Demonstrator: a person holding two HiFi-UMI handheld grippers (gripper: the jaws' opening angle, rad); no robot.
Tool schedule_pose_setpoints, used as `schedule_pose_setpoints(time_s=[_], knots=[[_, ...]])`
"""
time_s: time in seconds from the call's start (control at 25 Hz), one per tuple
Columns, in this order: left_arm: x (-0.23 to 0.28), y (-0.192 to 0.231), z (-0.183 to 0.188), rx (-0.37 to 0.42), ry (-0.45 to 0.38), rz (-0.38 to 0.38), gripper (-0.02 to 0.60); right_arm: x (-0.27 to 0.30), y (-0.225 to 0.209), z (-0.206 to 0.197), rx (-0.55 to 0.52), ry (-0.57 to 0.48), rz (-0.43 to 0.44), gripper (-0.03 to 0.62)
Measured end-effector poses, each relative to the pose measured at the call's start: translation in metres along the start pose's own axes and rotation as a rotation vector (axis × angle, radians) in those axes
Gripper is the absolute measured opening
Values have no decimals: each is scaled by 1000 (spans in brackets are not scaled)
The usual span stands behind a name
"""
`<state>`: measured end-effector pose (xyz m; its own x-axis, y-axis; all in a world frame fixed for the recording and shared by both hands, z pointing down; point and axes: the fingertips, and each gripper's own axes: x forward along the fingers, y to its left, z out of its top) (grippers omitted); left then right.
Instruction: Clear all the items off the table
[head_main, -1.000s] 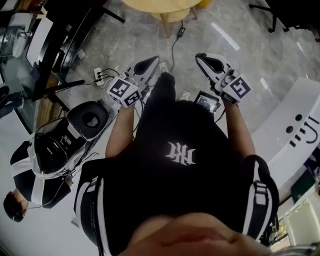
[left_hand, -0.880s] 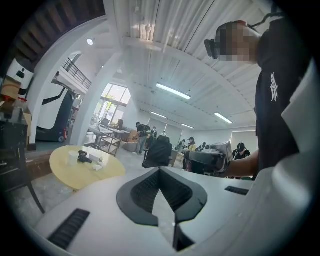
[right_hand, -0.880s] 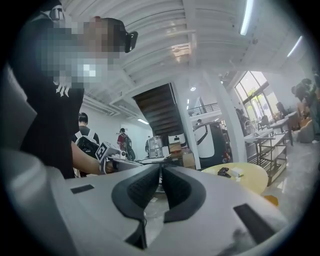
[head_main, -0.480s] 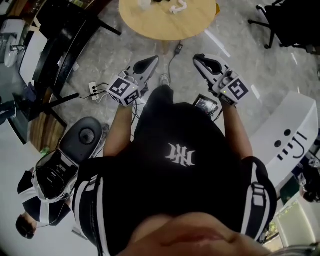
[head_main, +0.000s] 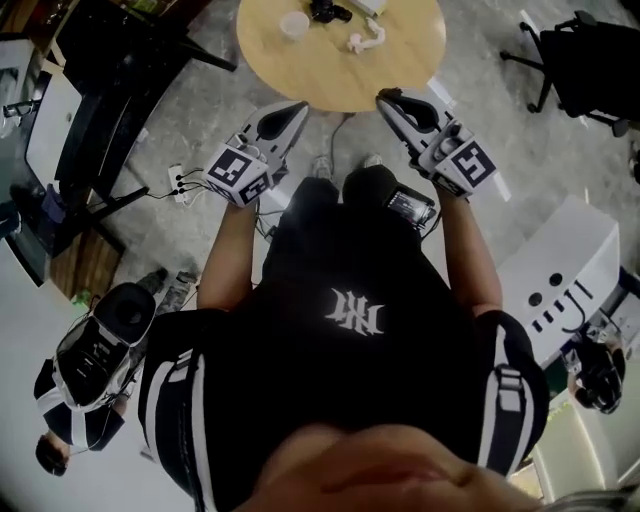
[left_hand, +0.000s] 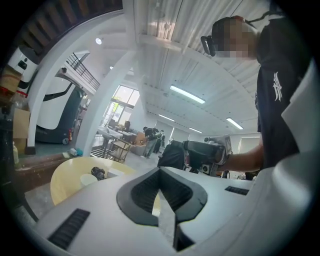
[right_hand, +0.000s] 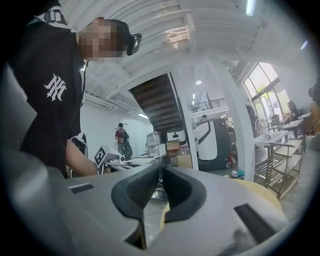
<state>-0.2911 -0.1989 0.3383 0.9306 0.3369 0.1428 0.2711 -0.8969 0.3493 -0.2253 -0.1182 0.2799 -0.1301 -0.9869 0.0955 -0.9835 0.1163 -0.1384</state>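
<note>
A round wooden table (head_main: 400, 55) stands ahead at the top of the head view. On it are a white cup (head_main: 294, 25), a black item (head_main: 328, 10) and a white crumpled piece (head_main: 366, 40). My left gripper (head_main: 297, 106) is held out level just short of the table's near edge, jaws shut and empty. My right gripper (head_main: 384, 97) is beside it at the same edge, also shut and empty. In the left gripper view the shut left gripper (left_hand: 160, 171) points past the table (left_hand: 65, 175) and black item (left_hand: 98, 173). The right gripper view shows the right gripper (right_hand: 161, 169) with its tips together.
A black office chair (head_main: 585, 50) stands at the upper right, with a white rounded unit (head_main: 570, 260) on the right. A power strip with cables (head_main: 180, 180) lies on the floor at the left, near dark desks (head_main: 110, 70). Another person (head_main: 90, 350) stands at the lower left.
Both grippers have moved forward with the person toward the round table. The table has come further into view, and its items now show. The jaws have stayed together.
</note>
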Motion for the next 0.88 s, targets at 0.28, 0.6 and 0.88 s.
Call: schedule_pose_setpoints(time_s=[0.28, 0.6, 0.88], knots=[[34, 64, -14, -47, 46, 149, 12, 55, -70, -33, 35, 19, 151, 94], [50, 146, -30, -106, 22, 284, 12, 142, -129, -76, 59, 55, 244, 164], [70, 205, -77, -156, 23, 245, 12, 206, -165, -159, 68, 139, 158, 288]])
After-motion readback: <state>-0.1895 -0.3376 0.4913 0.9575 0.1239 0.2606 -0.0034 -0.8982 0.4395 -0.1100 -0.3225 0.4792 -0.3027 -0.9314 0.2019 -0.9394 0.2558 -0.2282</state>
